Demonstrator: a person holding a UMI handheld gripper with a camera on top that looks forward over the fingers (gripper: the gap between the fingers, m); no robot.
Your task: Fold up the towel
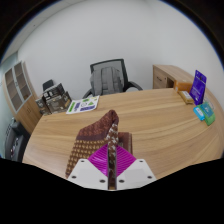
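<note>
Pinching a bunched, brown patterned towel (97,137) above the wooden table (160,125), the hand-held gripper (110,158) clamped tight

I count one towel (97,140), brown patterned, at my gripper (111,157), which has two fingers closed on the cloth, each with one magenta pad (100,158). One wooden table (150,125). One black office chair (110,76) behind it. One leaflet (83,104) lying flat on the table. One upright purple box (198,84). One teal packet (205,113) beside it. One shelf unit (18,85) at the wall.
</note>
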